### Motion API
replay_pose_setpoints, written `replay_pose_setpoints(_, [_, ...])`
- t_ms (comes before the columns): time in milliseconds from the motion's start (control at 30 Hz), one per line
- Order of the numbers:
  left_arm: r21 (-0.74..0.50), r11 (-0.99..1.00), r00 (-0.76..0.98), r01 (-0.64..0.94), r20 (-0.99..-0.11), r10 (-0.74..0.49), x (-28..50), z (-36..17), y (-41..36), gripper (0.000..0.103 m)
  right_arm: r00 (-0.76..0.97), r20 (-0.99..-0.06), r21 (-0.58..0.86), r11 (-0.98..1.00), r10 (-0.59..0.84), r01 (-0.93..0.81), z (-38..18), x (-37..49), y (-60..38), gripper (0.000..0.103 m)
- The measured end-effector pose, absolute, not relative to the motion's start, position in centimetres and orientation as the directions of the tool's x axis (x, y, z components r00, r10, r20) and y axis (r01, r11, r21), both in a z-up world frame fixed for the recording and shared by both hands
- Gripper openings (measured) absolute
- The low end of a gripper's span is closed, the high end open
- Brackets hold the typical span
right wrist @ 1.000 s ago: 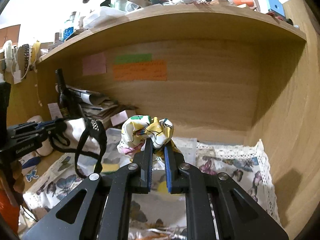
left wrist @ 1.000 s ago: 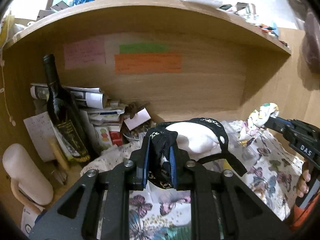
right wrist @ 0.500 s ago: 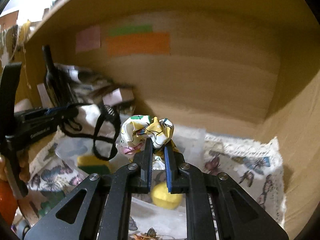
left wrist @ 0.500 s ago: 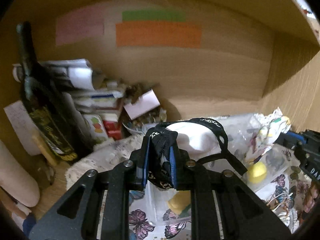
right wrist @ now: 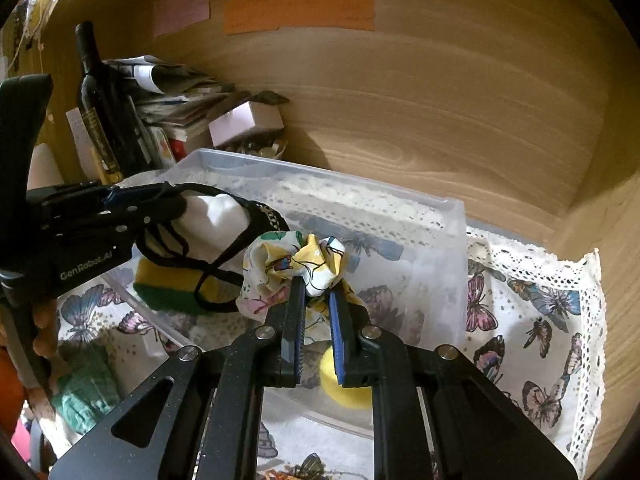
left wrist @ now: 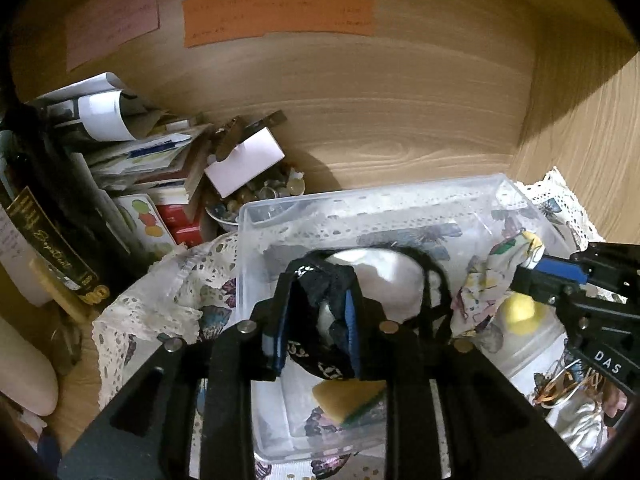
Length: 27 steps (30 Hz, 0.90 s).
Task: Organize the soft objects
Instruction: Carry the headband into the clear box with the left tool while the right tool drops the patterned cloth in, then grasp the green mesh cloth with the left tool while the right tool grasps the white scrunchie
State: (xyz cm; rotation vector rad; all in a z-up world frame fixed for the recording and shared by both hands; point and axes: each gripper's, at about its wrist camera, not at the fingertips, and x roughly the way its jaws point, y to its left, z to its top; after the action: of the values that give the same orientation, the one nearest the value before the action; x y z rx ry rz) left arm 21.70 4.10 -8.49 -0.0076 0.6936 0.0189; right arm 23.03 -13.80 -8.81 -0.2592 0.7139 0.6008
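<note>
My left gripper [left wrist: 316, 304] is shut on a white cloth mask with black straps [left wrist: 380, 276], held over the clear plastic bin [left wrist: 360, 200]. The mask also shows in the right wrist view [right wrist: 216, 216]. My right gripper [right wrist: 318, 284] is shut on a crumpled floral cloth [right wrist: 296, 260], also over the bin [right wrist: 440, 204]; the cloth shows in the left wrist view [left wrist: 492, 280]. Inside the bin lie a yellow-green sponge [right wrist: 172, 284] and a yellow ball [right wrist: 340, 392].
A dark wine bottle [right wrist: 96, 104], stacked papers [left wrist: 132, 152] and a bowl of small items [left wrist: 260, 192] crowd the back left of the wooden shelf. A butterfly-print lace cloth [right wrist: 540, 320] covers the surface. A green cloth [right wrist: 88, 388] lies at front left.
Both grippers have moved forward and down into the shelf, bringing the mask and the floral cloth over the clear bin. Both stay shut on their cloths.
</note>
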Motion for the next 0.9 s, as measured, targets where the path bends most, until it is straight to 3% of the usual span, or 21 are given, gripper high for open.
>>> replay_pose_setpoints(33, [-0.004, 1.000, 0.771, -0.016, -0.637, 0.010, 21.5, -8.4, 4.1, 0.026, 0.597, -0.681, -0.022, 0.803, 0.424, -0.596, -8.8, 23.0, -13.8, 0.020])
replay_pose_setpoints(100, [-0.015, 1.000, 0.774, -0.007, -0.633, -0.004, 21.2, -8.0, 4.2, 0.032, 0.596, -0.682, -0.020, 0.804, 0.424, -0.595, -8.7, 23.0, -13.8, 0.038])
replay_pose_setpoints(167, [-0.021, 1.000, 0.784, -0.003, -0.621, -0.011, 20.6, -7.5, 4.1, 0.039, 0.604, -0.673, -0.017, 0.807, 0.427, -0.590, -8.5, 23.1, -13.9, 0.043])
replay_pose_setpoints(233, [-0.024, 1.000, 0.797, -0.003, -0.603, -0.013, 19.6, -6.7, 4.1, 0.053, 0.618, -0.661, -0.024, 0.810, 0.427, -0.586, -8.0, 22.8, -14.1, 0.043])
replay_pose_setpoints(367, [-0.013, 1.000, 0.837, 0.001, -0.548, -0.008, 17.3, -4.8, 3.8, 0.071, 0.649, -0.623, -0.024, 0.819, 0.436, -0.573, -6.5, 22.1, -14.9, 0.061])
replay_pose_setpoints(500, [-0.006, 1.000, 0.862, -0.010, -0.507, 0.005, 15.0, -3.4, 3.8, 0.101, 0.697, -0.563, -0.035, 0.830, 0.444, -0.557, -4.5, 20.4, -16.1, 0.073])
replay_pose_setpoints(600, [-0.003, 0.999, 0.871, -0.034, -0.491, 0.028, 13.4, -3.0, 3.9, 0.103, 0.721, -0.518, -0.029, 0.832, 0.461, -0.553, -3.3, 18.7, -16.9, 0.081])
replay_pose_setpoints(900, [0.009, 0.999, 0.835, -0.052, -0.547, 0.048, 9.8, -5.6, 4.0, 0.103, 0.743, -0.466, -0.018, 0.835, 0.480, -0.551, -3.0, 14.3, -18.6, 0.085])
